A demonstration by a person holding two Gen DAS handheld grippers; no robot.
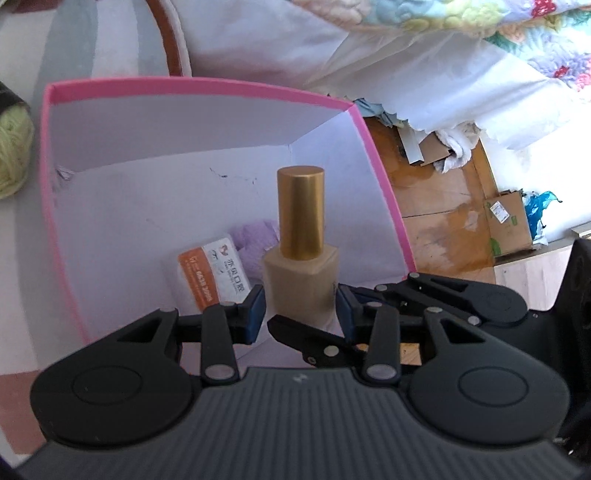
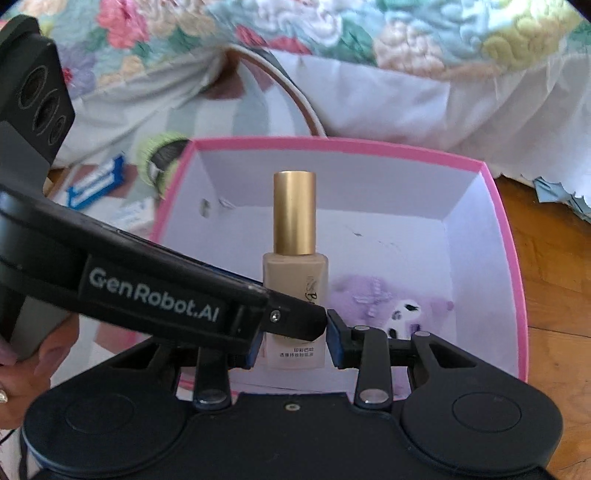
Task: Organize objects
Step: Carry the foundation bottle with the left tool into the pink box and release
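Fingers of both grippers, left gripper (image 1: 300,308) and right gripper (image 2: 293,341), pinched one foundation bottle (image 2: 294,295) low on its body, both angled steeply down. The bottle stood upright between their blue pads, over the single pink box (image 2: 513,258), which held one orange-and-white packet (image 1: 212,275) and a lilac plush (image 2: 360,295).

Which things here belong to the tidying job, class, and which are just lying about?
Job: foundation bottle, pink box, orange packet and purple cloth inside it.
Lying about: green yarn, cardboard box, floral quilt.
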